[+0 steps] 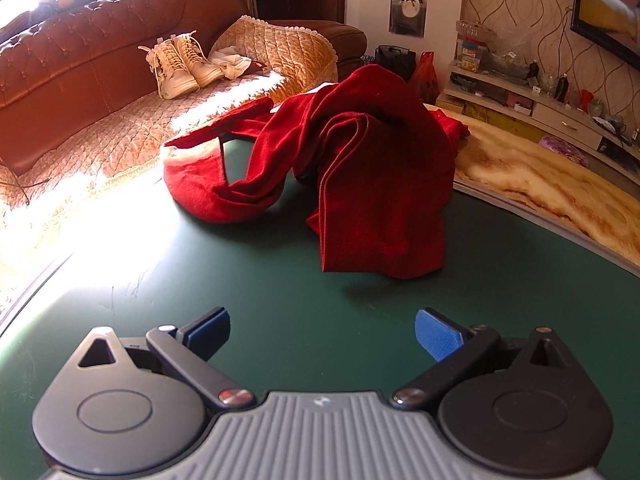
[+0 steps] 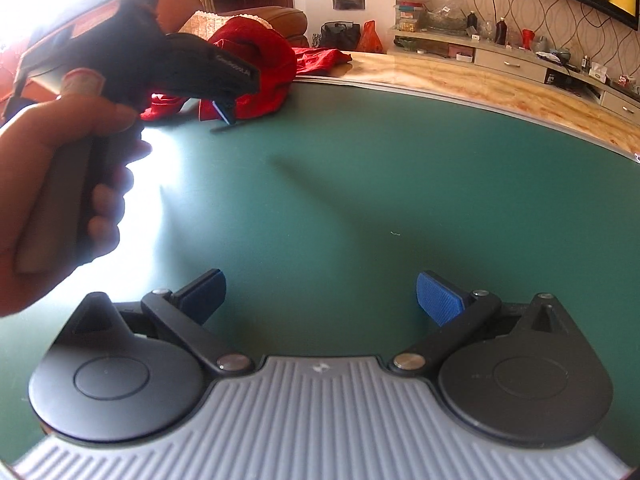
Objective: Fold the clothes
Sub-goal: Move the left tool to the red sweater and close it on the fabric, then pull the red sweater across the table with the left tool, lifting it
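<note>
The red garment [image 1: 360, 168] lay crumpled in a heap at the centre of the left wrist view, on the green desk [image 1: 280, 288]. Both the left tongs [image 1: 322, 334] and the right tongs [image 2: 320, 296] stood apart, holding nothing. Folding had not begun, I judged (the cloth was still bunched); the next move called for reaching in, gripping an edge and spreading it flat.

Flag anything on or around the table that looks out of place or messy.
The crumpled red knit garment lies heaped and twisted on the green table mat, unfolded, part trailing onto the marble tabletop. A pair of cream lace-up boots stands on the brown sofa's quilted seat cover, an odd spot for footwear.
</note>
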The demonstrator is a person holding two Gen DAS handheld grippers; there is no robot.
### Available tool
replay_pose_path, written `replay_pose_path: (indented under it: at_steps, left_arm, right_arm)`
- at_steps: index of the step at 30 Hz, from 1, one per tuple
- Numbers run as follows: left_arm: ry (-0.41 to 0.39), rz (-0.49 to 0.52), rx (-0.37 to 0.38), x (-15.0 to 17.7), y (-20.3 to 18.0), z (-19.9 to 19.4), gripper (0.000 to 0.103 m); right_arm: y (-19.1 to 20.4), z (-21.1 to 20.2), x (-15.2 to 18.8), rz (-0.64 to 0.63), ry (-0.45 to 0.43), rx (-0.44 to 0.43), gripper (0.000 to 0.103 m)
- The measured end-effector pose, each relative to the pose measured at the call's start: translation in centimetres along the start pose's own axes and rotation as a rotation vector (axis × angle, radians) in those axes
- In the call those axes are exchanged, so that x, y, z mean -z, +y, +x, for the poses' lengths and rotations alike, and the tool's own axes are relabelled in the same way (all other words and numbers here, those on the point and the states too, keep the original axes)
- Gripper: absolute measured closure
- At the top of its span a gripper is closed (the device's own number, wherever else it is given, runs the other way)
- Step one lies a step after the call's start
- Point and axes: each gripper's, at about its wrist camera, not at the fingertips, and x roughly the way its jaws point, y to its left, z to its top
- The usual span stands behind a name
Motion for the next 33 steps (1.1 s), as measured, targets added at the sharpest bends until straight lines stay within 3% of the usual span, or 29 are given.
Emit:
replay_pose_path:
  at_steps: [8,10,12,15,20,22,23,24,26,32,33]
  left_arm:
    - [-0.010,0.009,-0.008,-1.1,-0.1,1.7,0.026]
    - [-0.003,0.002,0.012,-1.2,0.3,1.9,0.049]
    - [0.018,-0.010,0.053,-1.3,0.7,2.2,0.097]
    - [-0.057,-0.013,0.093,-0.8,1.8,1.1,0.102]
    - [-0.116,0.017,0.086,-0.9,2.8,-0.3,0.103]
    - [-0.103,0.004,0.058,-1.7,2.9,0.0,0.095]
    - [-0.096,-0.004,0.044,-2.1,2.9,0.2,0.074]
    - [-0.095,-0.001,0.036,-2.4,2.8,0.4,0.044]
    - [-0.102,0.016,0.027,-2.9,2.3,1.0,0.030]
    - [-0.041,0.027,0.033,-4.5,1.0,3.7,0.034]
    - [-0.033,0.030,0.024,-4.6,0.9,4.1,0.041]
  right_arm:
    - [0.1,-0.2,0.2,0.008,-0.004,-0.001,0.000]
    - [0.0,-0.2,0.2,0.010,-0.006,-0.003,0.000]
    - [0.0,-0.3,0.2,0.012,-0.006,-0.004,0.000]
    - [0.0,-0.3,0.2,0.015,-0.008,-0.008,0.000]
    - [-0.1,-0.5,0.2,0.021,-0.011,-0.011,0.000]
    - [0.0,-0.5,0.2,0.019,-0.010,-0.008,0.000]
    - [0.0,-0.5,0.3,0.017,-0.009,-0.007,0.000]
    - [0.1,-0.5,0.3,0.017,-0.009,-0.006,0.000]
    - [0.1,-0.5,0.3,0.018,-0.009,-0.006,0.000]
    - [0.1,-0.7,0.4,0.024,-0.011,-0.009,0.000]
    - [0.1,-0.7,0.4,0.024,-0.012,-0.009,0.000]
